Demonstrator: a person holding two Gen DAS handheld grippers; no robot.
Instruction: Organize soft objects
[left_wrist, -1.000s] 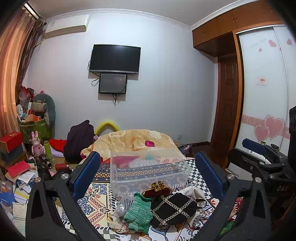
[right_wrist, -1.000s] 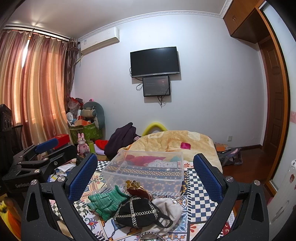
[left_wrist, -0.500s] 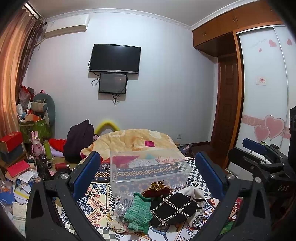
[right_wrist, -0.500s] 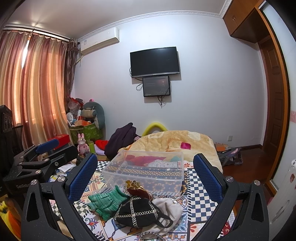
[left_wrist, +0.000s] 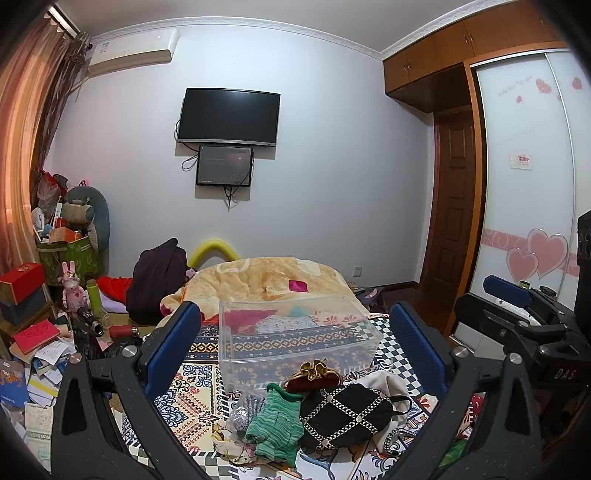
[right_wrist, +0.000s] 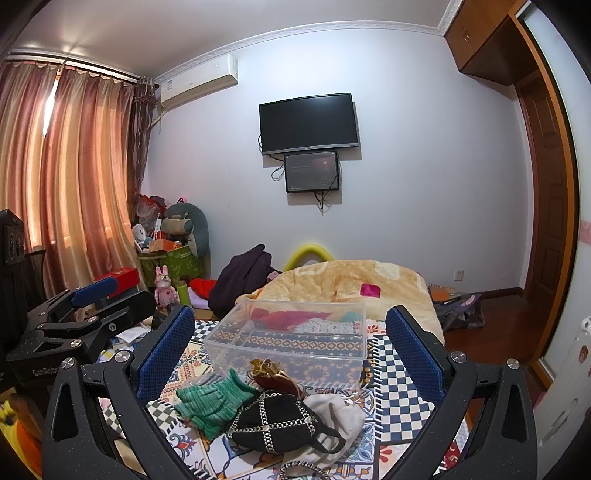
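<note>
Both the left gripper (left_wrist: 295, 343) and right gripper (right_wrist: 290, 339) gape wide, holding nothing, above the clothes pile (right_wrist: 266, 413) before the clear bin (right_wrist: 291, 339).

Wall television (left_wrist: 228, 115) above small monitor (left_wrist: 224, 165)

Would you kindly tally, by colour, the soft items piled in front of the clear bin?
Green: 1, knitted glove
Black: 1, chain-trimmed pouch
Dark red: 1, gold-rimmed pouch
White: 1, cloth
Silver: 1, glittery piece
Total: 5, clear bin empty.
</note>
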